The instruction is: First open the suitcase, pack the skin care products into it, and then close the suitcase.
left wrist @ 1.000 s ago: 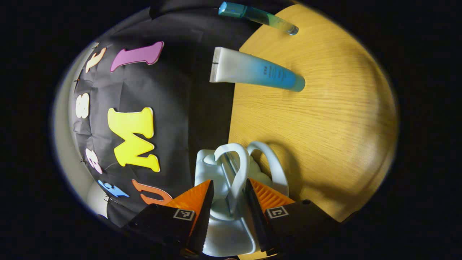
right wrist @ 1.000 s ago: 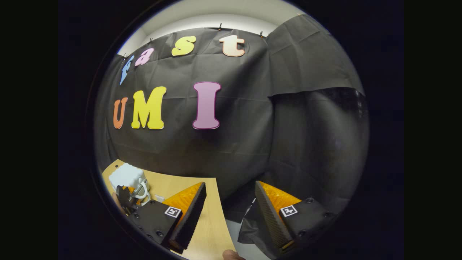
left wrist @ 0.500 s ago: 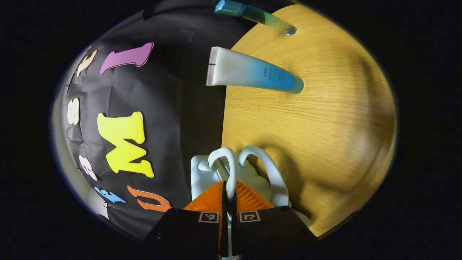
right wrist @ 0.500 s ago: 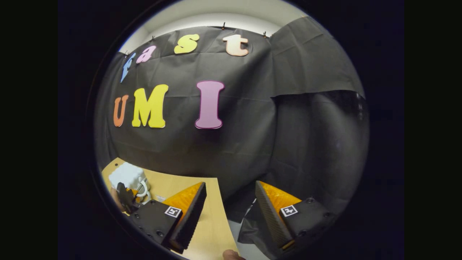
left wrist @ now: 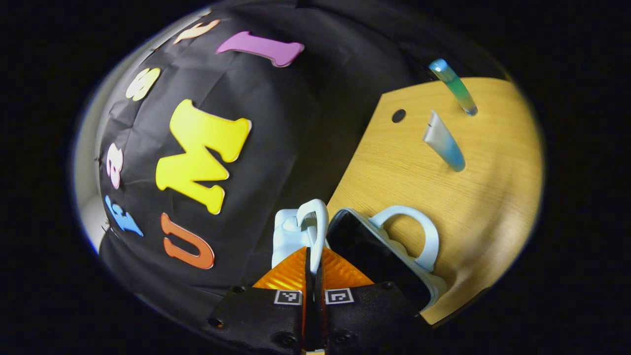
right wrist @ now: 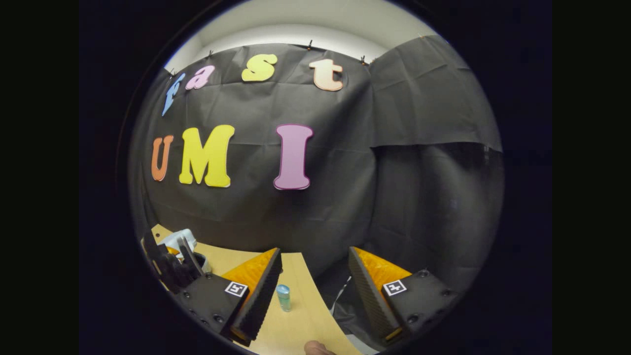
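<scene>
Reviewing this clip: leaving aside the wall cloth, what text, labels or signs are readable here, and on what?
White-to-blue squeeze tube: any print too small to read.
Slim blue-green tube: nothing legible.
Pale blue plastic suitcase: no text visible.
Square black-and-white markers on the left gripper and right gripper: coded patterns, no words.

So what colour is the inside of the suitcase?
Black, inside the pale blue suitcase; best in the left gripper view.
</scene>
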A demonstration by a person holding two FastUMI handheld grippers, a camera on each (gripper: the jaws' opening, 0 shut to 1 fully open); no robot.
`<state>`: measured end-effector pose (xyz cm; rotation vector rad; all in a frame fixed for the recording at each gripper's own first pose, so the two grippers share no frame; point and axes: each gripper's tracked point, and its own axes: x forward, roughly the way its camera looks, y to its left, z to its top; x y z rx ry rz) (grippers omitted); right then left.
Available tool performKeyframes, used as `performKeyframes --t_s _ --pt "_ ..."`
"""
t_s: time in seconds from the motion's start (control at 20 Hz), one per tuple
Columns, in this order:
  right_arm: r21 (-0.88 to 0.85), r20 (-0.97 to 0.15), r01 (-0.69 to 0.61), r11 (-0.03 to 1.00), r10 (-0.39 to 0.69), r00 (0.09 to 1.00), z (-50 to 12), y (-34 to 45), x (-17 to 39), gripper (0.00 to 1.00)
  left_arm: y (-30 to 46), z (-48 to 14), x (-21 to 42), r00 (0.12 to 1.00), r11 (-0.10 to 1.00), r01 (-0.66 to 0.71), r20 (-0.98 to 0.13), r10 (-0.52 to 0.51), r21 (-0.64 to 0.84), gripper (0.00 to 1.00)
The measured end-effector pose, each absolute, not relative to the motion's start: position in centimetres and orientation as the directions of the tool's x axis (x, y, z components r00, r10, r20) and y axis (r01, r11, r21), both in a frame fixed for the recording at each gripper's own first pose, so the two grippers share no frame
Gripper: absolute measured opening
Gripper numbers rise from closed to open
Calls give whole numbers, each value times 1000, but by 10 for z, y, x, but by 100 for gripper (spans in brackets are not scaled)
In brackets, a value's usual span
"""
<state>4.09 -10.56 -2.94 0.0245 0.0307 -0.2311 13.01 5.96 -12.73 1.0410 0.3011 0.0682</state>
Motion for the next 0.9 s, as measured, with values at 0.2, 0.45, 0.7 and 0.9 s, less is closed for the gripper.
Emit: performKeyframes --t_s 0.2,0.45,0.7,0.9 --pt "22 -31 228 973 -227 973 -24 -56 39 81 129 -74 112 962 632 -9 -165 216 775 2" --pt "17 -28 203 979 -203 979 -17 10 44 81 232 -43 101 957 695 -97 -125 263 713 3" --pt "-6 -37 175 984 -175 984 -12 58 50 81 303 -52 100 951 670 -142 -87 296 729 3" --pt "-22 -36 186 982 -187 982 -5 70 48 81 369 -75 99 929 688 -186 -101 355 701 3"
